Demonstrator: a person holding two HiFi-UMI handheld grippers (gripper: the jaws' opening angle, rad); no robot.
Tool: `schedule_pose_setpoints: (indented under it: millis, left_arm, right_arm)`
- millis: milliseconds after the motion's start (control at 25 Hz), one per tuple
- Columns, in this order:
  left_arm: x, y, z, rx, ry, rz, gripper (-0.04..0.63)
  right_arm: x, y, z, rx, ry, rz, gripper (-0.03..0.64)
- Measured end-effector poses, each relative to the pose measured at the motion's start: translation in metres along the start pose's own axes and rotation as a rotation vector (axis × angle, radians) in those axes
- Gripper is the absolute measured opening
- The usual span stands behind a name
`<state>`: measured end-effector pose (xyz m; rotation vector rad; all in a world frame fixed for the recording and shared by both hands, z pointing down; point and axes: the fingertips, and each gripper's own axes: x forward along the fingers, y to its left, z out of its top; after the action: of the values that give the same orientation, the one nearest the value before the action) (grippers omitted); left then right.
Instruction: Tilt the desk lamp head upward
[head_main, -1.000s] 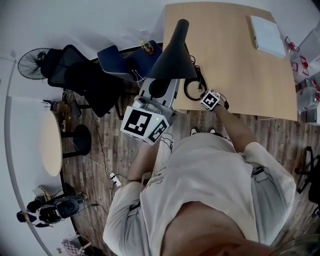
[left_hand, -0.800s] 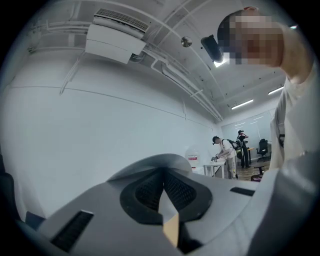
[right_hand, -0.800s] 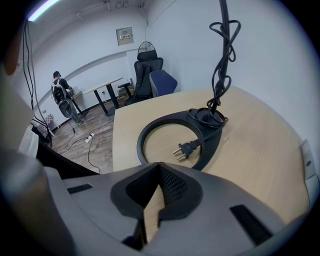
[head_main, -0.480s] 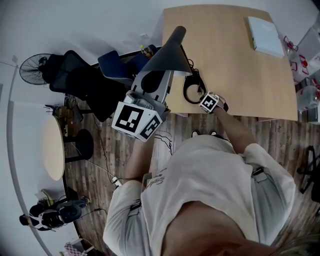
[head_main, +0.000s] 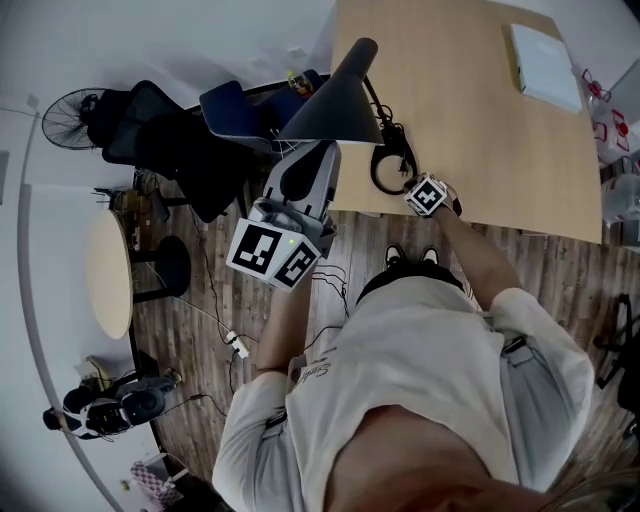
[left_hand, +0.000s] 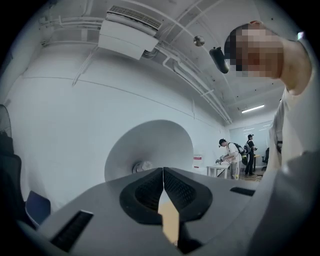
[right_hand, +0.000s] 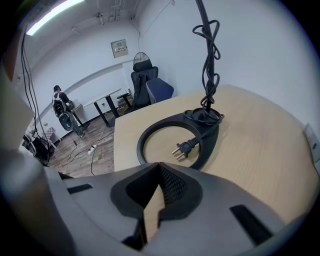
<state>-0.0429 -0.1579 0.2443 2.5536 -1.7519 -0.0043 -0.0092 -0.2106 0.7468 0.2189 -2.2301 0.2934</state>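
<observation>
while both grippers are closed on nothing, the desk lamp head (head_main: 335, 100) stands over the near left corner of the desk (head_main: 470, 120).

in the left gripper view, the left gripper (left_hand: 163, 175) has its jaws pressed together with nothing between them, aimed into the shade's pale open mouth, where the bulb shows. from the head view its tip lies under the shade's near rim; contact cannot be confirmed. the right gripper (right_hand: 159, 167) also has its jaws together and empty, held low over the desk just near of the lamp's black ring base (right_hand: 210, 145). a plug (right_hand: 184, 148) lies inside the ring, and the cord (right_hand: 207, 75) twists up the stem. a white book (head_main: 545, 65) lies at the far right of the desk. office chairs (head_main: 170, 150) stand to the left.
</observation>
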Motion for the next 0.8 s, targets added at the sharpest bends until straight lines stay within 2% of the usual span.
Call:
schedule_pose_setpoints:
  millis: [200,400,520,680,800]
  left_arm:
    - [-0.017,-0.002,-0.045,-0.043,0.067,0.012,0.015]
    - [-0.042,-0.002,-0.067,-0.047,0.078,-0.015,0.015]
    - [-0.060,-0.006,-0.082,-0.051,0.085,-0.050,0.015]
    - [-0.086,-0.007,-0.101,-0.004,0.105,-0.081,0.015]
    - [-0.103,-0.009,-0.121,-0.006,0.110,-0.107,0.015]
  right_arm:
    - [-0.004,0.001,0.001,-0.006,-0.026,-0.023,-0.006]
    - [-0.020,0.028,-0.003,0.020,-0.076,-0.036,-0.006]
    - [-0.042,0.043,0.005,0.050,-0.142,-0.074,-0.006]
    - [-0.085,0.068,0.024,0.106,-0.269,-0.122,-0.006]
    - [-0.115,0.088,0.035,0.123,-0.335,-0.165,-0.006]
